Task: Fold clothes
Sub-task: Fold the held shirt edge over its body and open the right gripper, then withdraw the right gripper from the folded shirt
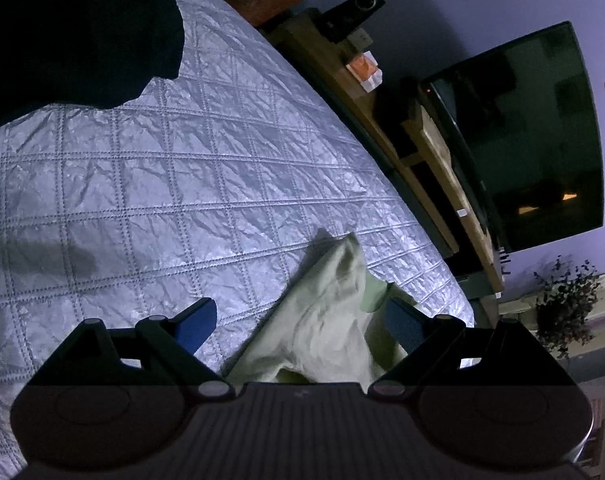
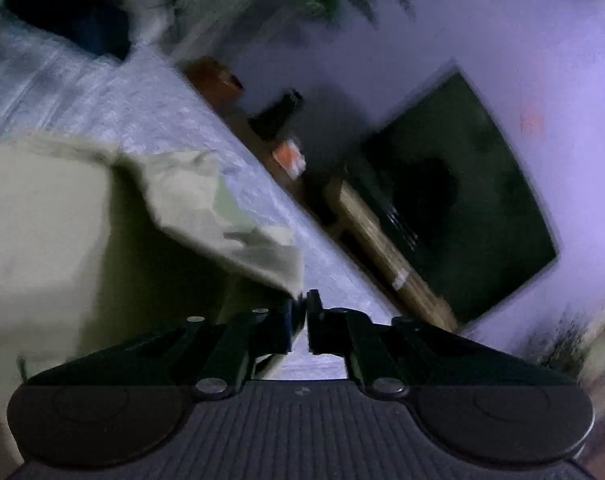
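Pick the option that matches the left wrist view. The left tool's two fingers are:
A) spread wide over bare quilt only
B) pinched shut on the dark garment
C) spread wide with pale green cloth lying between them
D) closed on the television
C: the left tool stands wide open, its blue pads apart, with the pale green cloth lying between them on the quilt.

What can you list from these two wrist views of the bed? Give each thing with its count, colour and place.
Garment: one, pale green, near edge of bed, between the left gripper's fingers.
Dark garment: one, black, far corner of bed.
Quilt: one, silvery white, covering bed.
Television: one, black, on wall.
Shelf: one, wooden, beside bed.
Potted plant: one, dark, below television.
Left gripper: one, black with blue pads, open.
Right gripper: one, black, pinching a garment corner.
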### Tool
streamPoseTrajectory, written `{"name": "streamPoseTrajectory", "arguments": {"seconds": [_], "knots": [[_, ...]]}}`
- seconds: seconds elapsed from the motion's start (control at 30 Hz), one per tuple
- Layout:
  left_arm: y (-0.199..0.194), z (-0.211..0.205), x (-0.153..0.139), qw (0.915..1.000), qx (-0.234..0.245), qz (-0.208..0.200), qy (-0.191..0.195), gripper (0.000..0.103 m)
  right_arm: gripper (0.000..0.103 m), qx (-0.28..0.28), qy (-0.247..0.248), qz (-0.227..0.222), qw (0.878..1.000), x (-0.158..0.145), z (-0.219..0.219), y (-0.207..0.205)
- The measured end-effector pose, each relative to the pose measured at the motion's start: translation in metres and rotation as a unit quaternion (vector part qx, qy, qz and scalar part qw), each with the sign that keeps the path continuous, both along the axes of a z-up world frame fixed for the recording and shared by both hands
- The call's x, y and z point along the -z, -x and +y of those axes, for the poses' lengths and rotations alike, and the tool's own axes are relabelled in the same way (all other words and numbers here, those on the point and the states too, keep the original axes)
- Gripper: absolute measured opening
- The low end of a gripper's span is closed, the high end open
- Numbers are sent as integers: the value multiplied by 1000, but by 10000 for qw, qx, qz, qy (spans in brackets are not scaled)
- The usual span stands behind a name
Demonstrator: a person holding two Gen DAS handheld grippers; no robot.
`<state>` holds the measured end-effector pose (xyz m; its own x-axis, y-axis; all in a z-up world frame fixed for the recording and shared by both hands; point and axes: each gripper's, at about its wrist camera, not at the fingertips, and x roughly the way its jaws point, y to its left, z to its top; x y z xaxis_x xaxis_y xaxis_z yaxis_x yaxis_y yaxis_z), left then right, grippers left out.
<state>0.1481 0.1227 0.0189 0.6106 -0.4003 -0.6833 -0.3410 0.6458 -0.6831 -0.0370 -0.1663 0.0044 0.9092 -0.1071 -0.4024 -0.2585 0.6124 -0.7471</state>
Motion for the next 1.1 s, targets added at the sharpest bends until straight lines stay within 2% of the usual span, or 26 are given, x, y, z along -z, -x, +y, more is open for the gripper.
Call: {"name": "streamPoseTrajectory", "arguments": {"seconds": [0.03, 0.07, 0.1, 0.13, 0.2, 0.3, 0.37, 0.43, 0.5, 0.53, 0.57, 0.6, 0.67, 0.7, 0.73, 0.77, 0.8, 0.83, 0.87, 0.93, 0.97, 1.0, 1.07, 1.1], "knots": [[0, 0, 0, 10000, 6, -3, 4, 89, 11, -173, 205, -45, 9996, 2, 2, 7], [0, -1, 0, 10000, 19, -5, 4, 89, 11, -254, 22, 56, 9997, 0, 1, 10], [0, -1, 0, 10000, 30, -5, -2, 89, 15, -227, -277, 193, 9992, -4, -2, 10], [0, -1, 0, 10000, 40, -4, -9, 89, 20, 21, -815, 405, 9958, -12, -9, 3], [-1, -2, 1, 10000, 61, -4, -21, 89, 28, 488, -1703, 727, 9815, -26, -21, -12], [0, -3, 1, 10000, 85, 2, -15, 89, 33, 962, -1667, 461, 9802, -34, -39, -24], [0, -3, 1, 10000, 94, -8, -16, 89, 42, 1251, -1655, 271, 9779, -40, -50, -30], [0, -3, 0, 10000, 87, -32, -13, 89, 69, 1487, -1864, 60, 9711, -46, -64, -30], [0, -5, 0, 9999, 99, -46, -16, 89, 68, 2112, -2786, 71, 9369, -51, -93, -35], [0, -6, 0, 9999, 119, -40, -27, 89, 56, 2412, -3245, 170, 9145, -50, -108, -40], [0, -7, 1, 9999, 147, -27, -40, 89, 49, 2546, -3536, 301, 8996, -48, -118, -44], [-1, -8, 2, 9998, 173, -14, -49, 89, 46, 2349, -3496, 499, 9056, -44, -115, -45], [-2, -10, 2, 9998, 202, -9, -58, 89, 49, 1913, -3357, 864, 9183, -38, -106, -44], [-3, -10, 2, 9998, 195, -17, -55, 89, 60, 1664, -3180, 967, 9283, -35, -95, -41], [-3, -10, 2, 9998, 185, -25, -49, 89, 72, 1547, -3065, 1059, 9332, -31, -87, -40], [-3, -11, 2, 9998, 175, -34, -43, 89, 73, 1429, -2948, 1151, 9378, -28, -79, -39], [-3, -12, 2, 9998, 179, -36, -29, 89, 69, 1338, -2923, 1257, 9385, -25, -74, -38], [-3, -12, 3, 9998, 200, -33, -30, 89, 64, 1284, -3042, 1341, 9344, -26, -73, -36], [-4, -13, 3, 9997, 222, -29, -34, 89, 64, 1107, -3005, 1313, 9382, -28, -67, -31], [-4, -13, 4, 9997, 235, -21, -43, 89, 69, 517, -2715, 1275, 9526, -32, -47, -17], [-4, -13, 3, 9998, 218, -30, -27, 89, 72, 415, -2597, 1399, 9546, -31, -39, -17], [-4, -12, 3, 9998, 200, -40, -10, 89, 72, 357, -2532, 1577, 9538, -27, -33, -18], [-3, -12, 2, 9998, 204, -59, -6, 89, 66, 579, -2762, 2057, 9370, -11, -31, -30], [-3, -12, 2, 9997, 217, -67, -9, 89, 58, 773, -2890, 2170, 9292, -2, -34, -37]]}}
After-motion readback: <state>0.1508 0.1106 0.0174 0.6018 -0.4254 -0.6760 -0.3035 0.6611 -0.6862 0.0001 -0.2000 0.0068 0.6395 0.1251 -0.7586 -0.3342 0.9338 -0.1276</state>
